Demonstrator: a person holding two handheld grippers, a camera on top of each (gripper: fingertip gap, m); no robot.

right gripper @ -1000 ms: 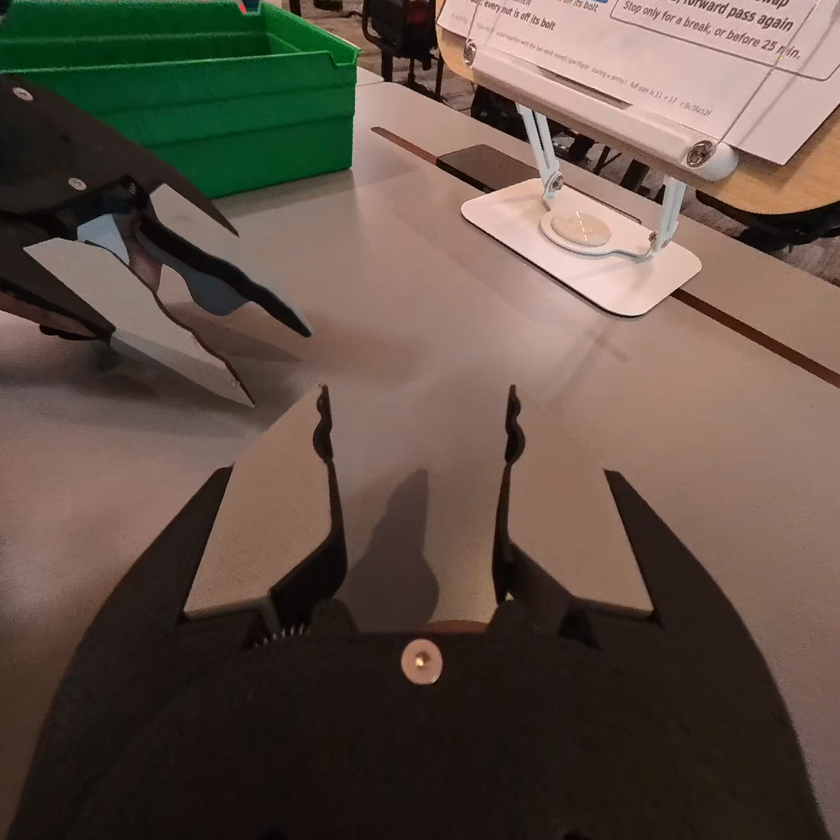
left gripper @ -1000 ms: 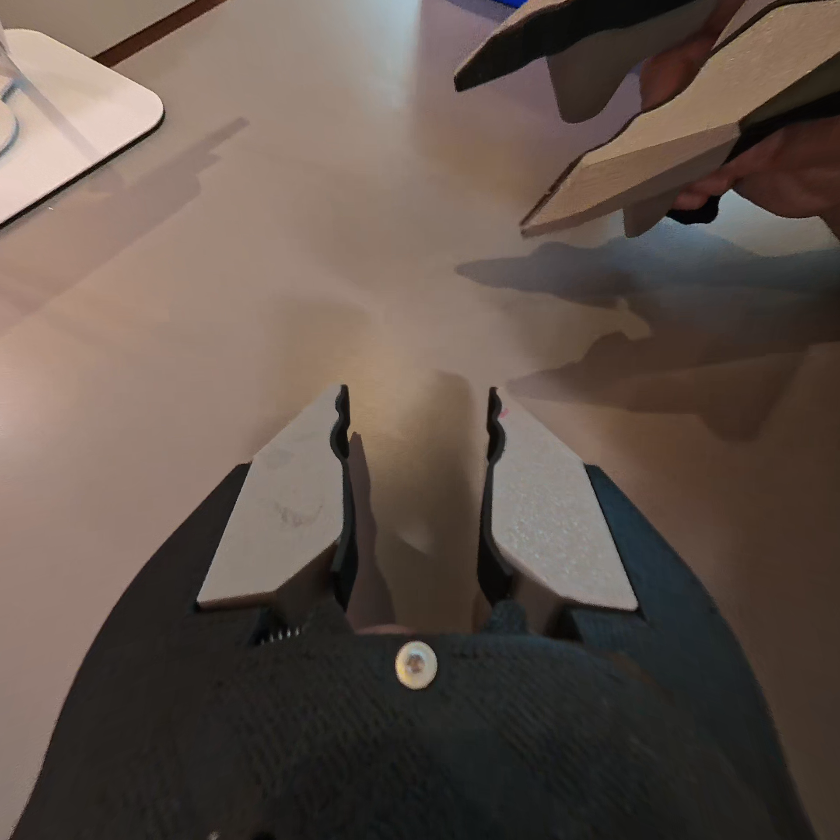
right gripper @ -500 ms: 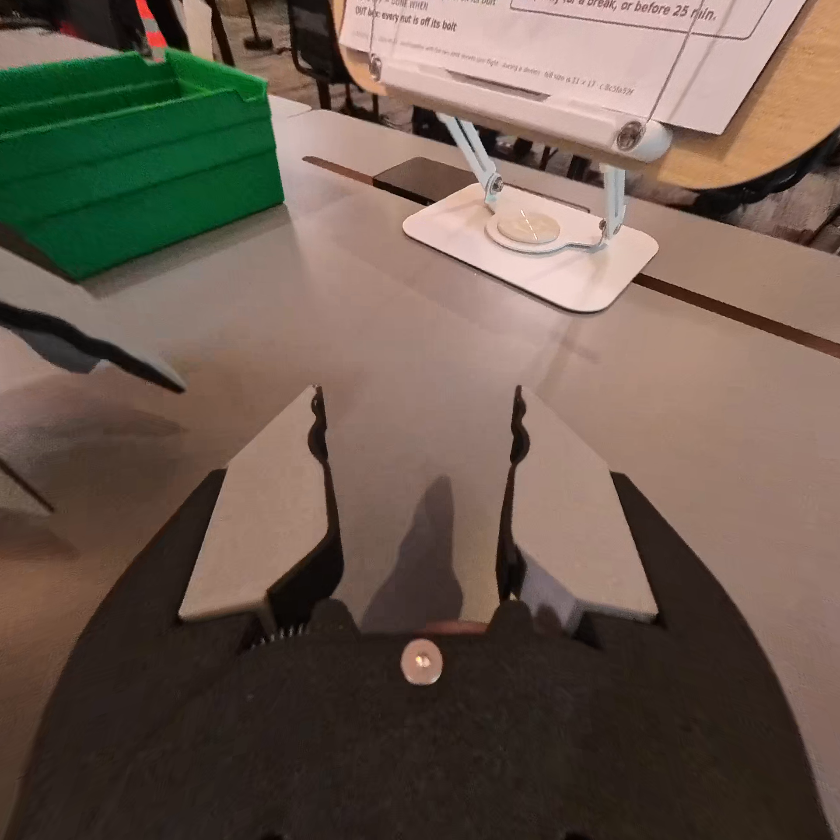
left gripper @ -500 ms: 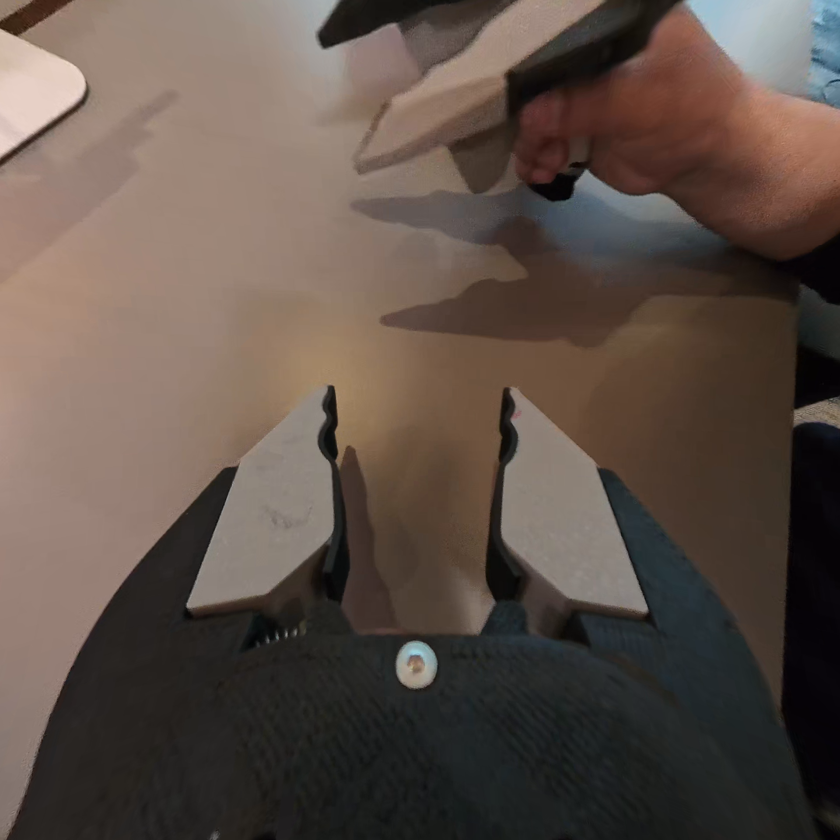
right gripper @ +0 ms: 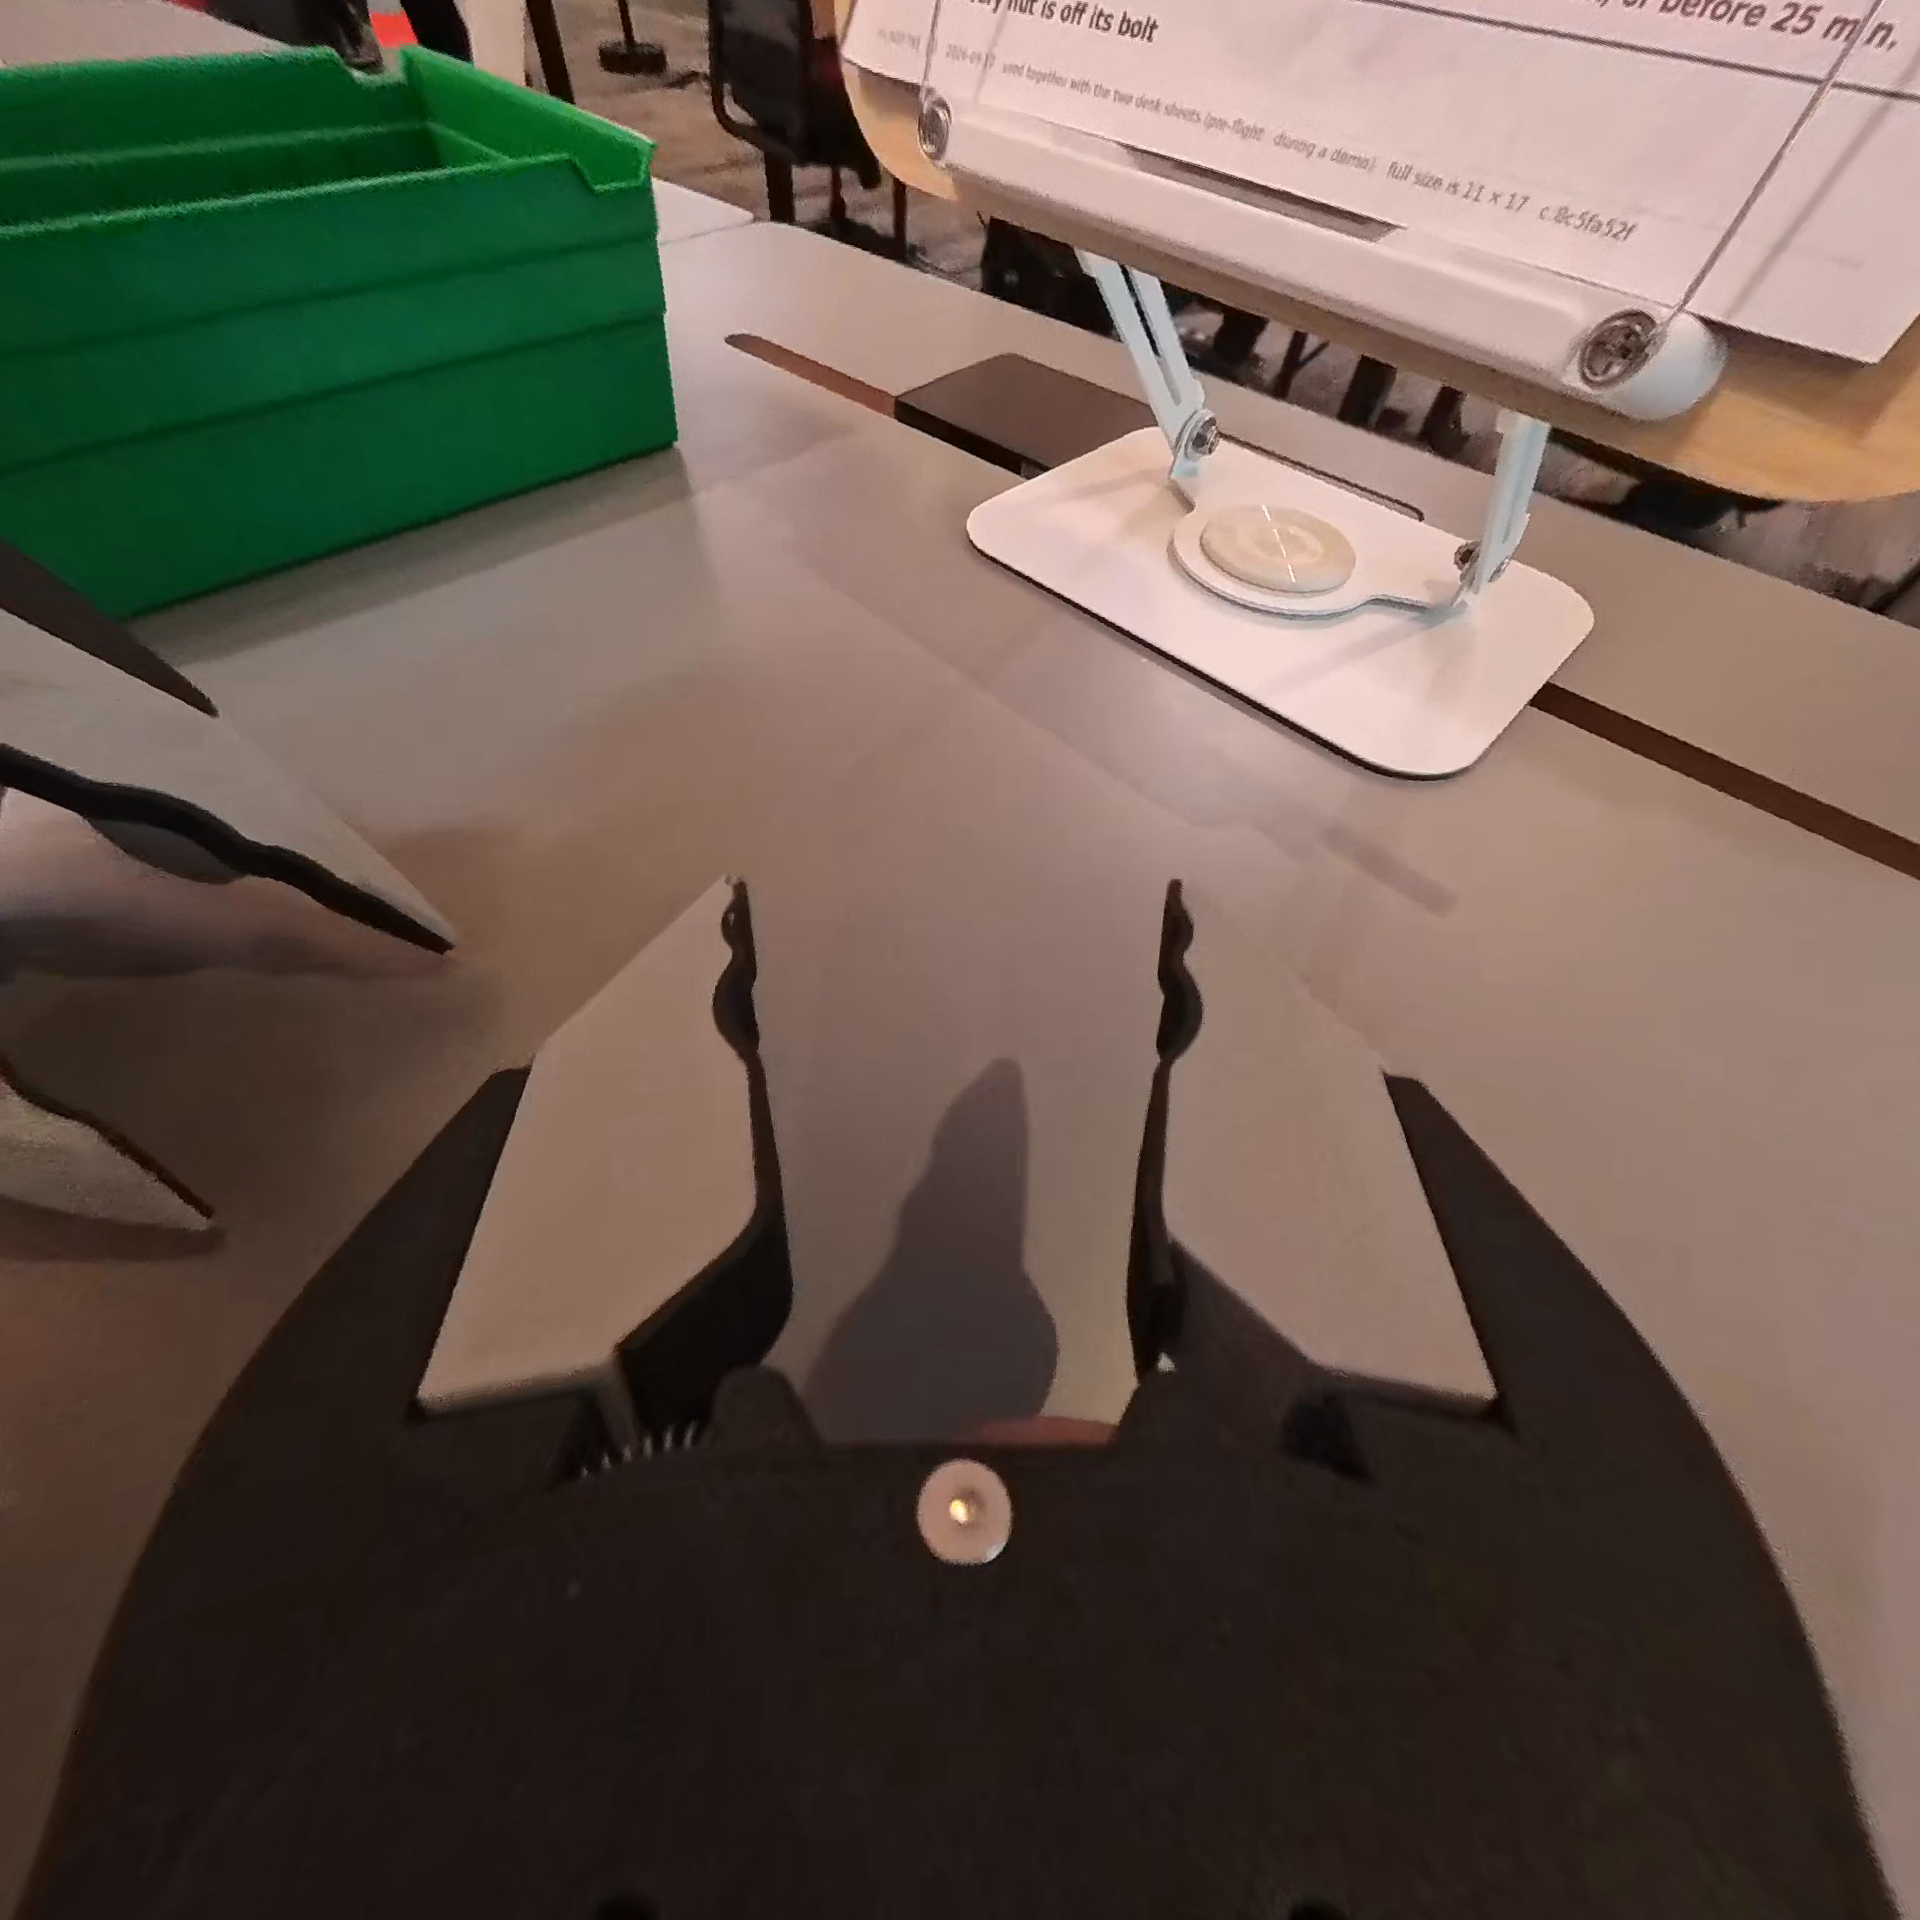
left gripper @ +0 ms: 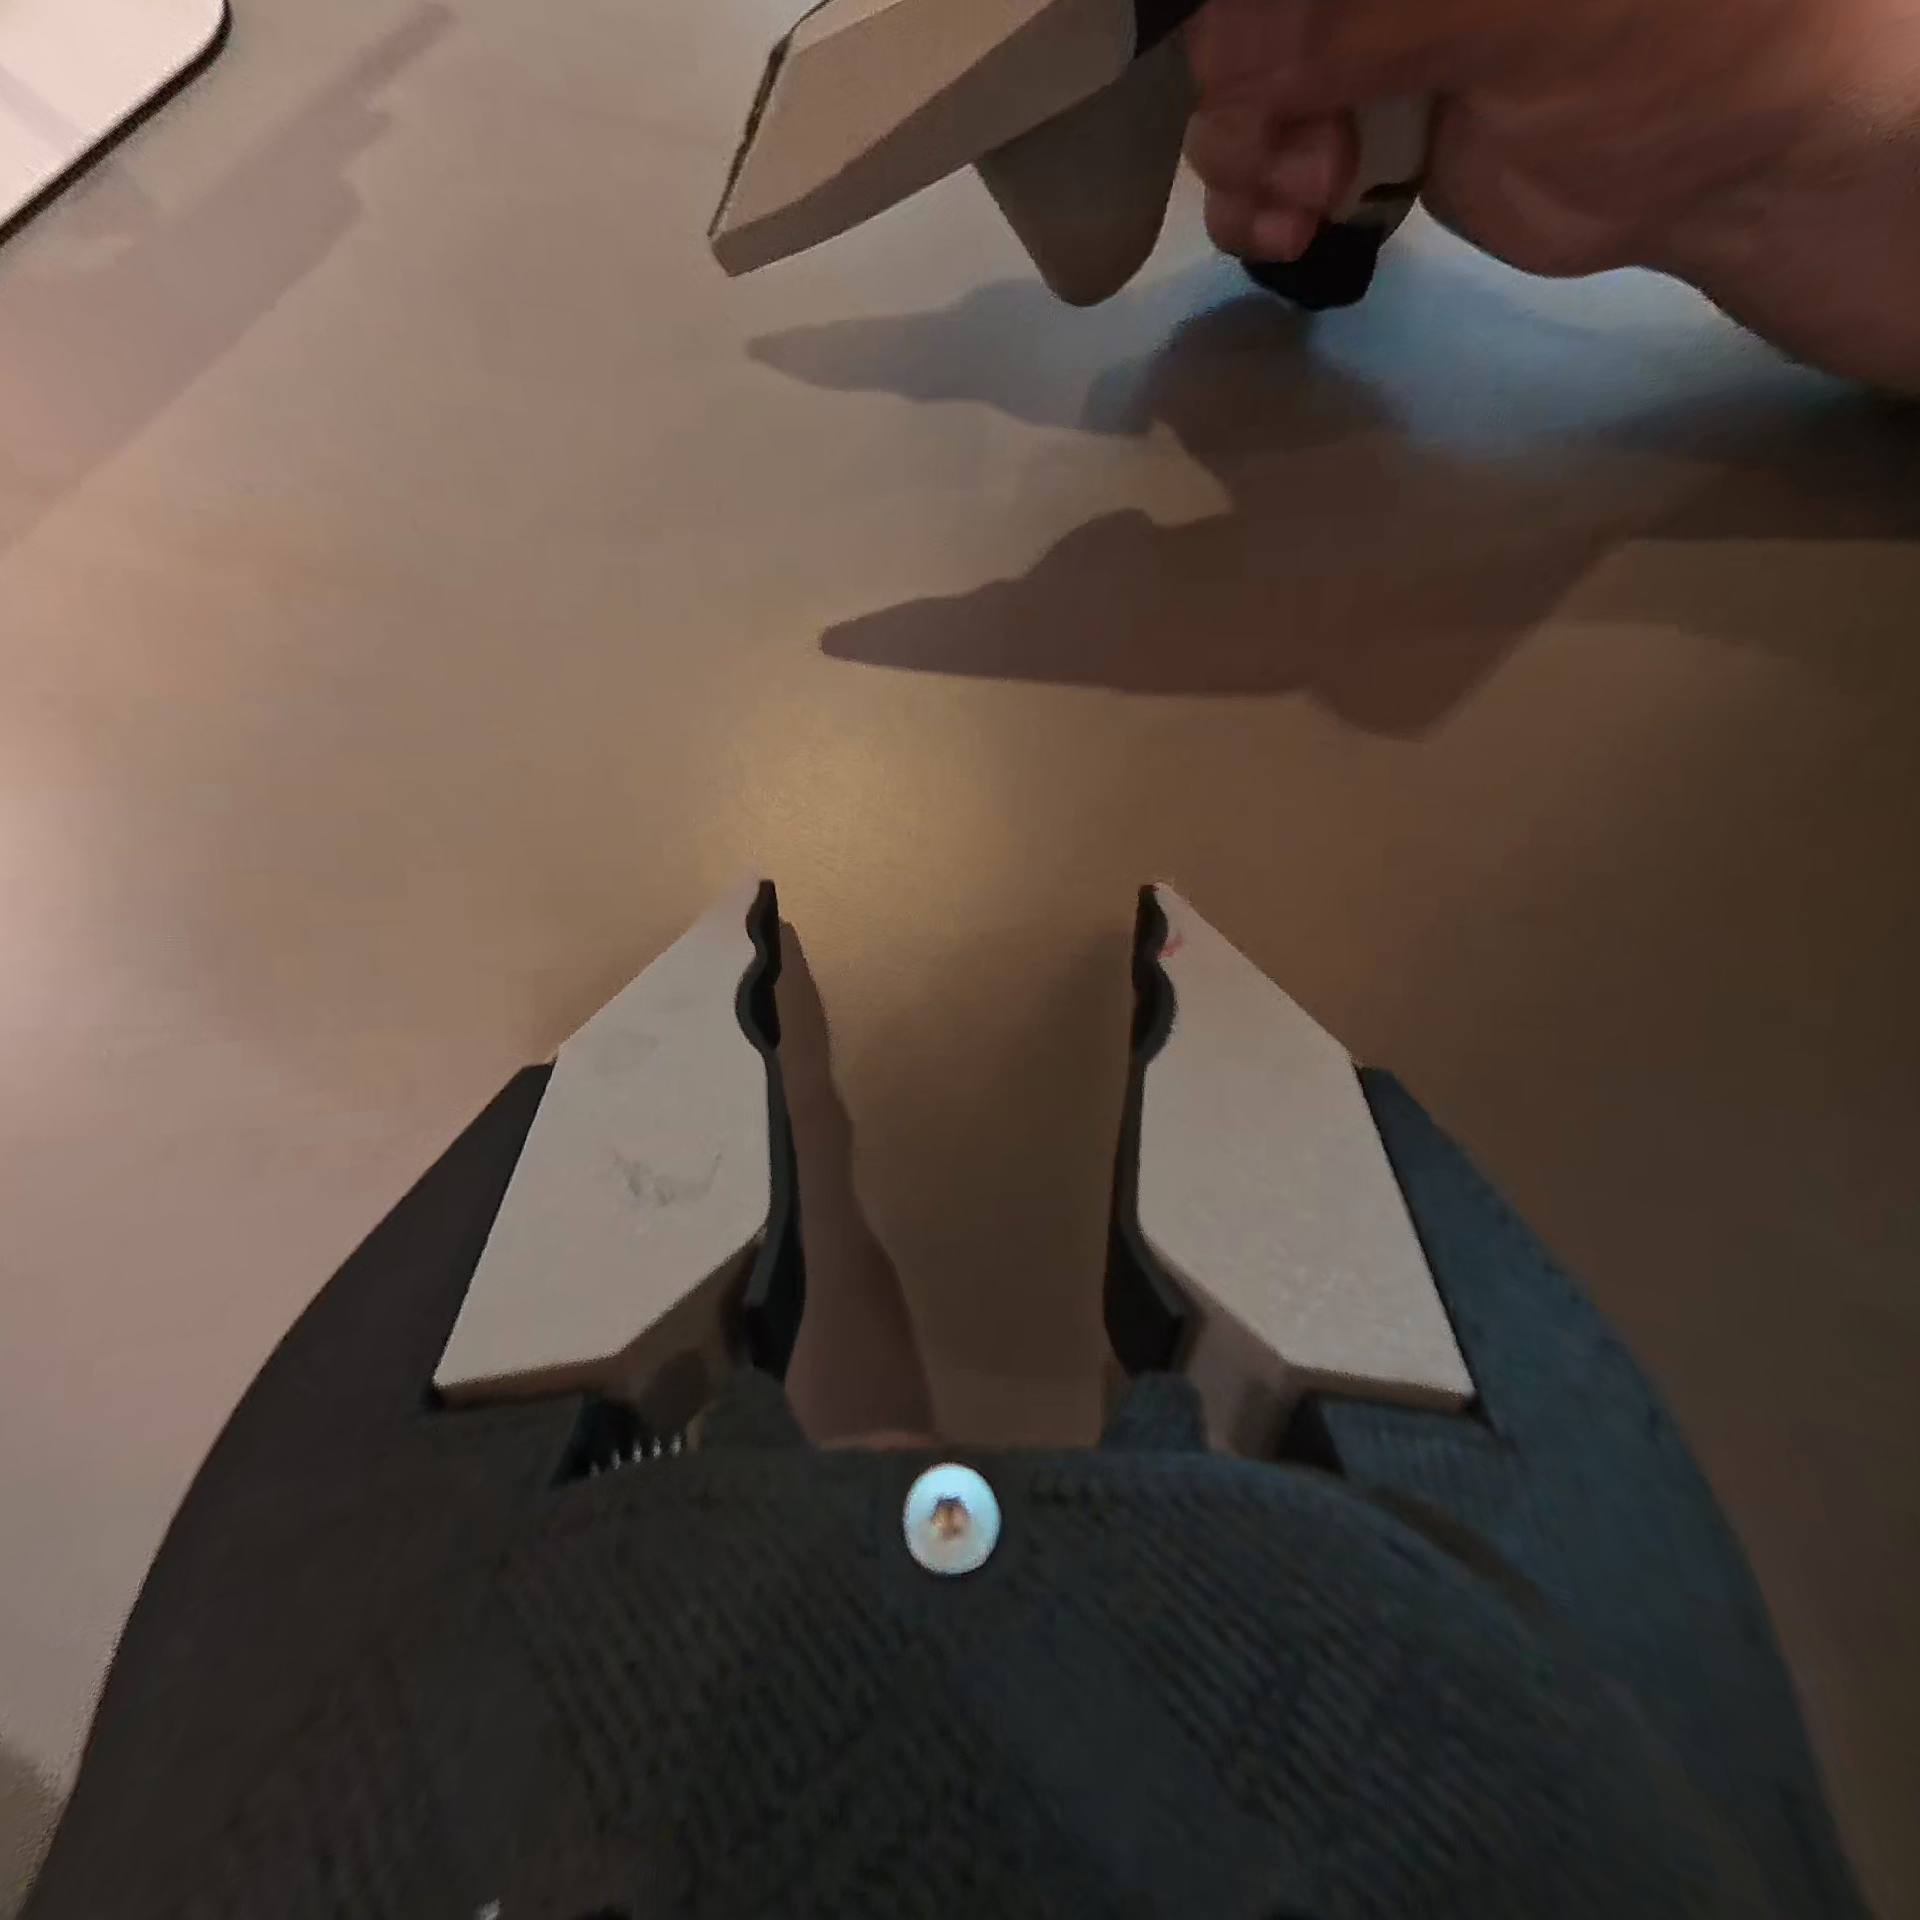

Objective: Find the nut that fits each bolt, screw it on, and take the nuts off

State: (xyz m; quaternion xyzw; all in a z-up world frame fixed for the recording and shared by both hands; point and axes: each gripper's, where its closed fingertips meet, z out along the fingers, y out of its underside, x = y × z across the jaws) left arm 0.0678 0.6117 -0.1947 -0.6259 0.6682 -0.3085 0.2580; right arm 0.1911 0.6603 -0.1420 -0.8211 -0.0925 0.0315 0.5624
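Green bin [right gripper: 312, 312]: 10 o'clock, on the desk [right gripper: 935, 727].
Left gripper [left gripper: 951, 904]: fingers apart, gripping nothing.
Right gripper [right gripper: 956, 899]: fingers apart, gripping nothing.
Nuts, bolts: location cannot be told.
White stand [right gripper: 1299, 623]: 1 o'clock.

Printed writing shows only on the white paper sheet [right gripper: 1455, 114] clipped to the wooden board [right gripper: 1766, 436] of the white stand [right gripper: 1299, 644], top right of the right wrist view: bold dark lines above and a row of small grey print along the sheet's lower edge. The left wrist view shows no writing.
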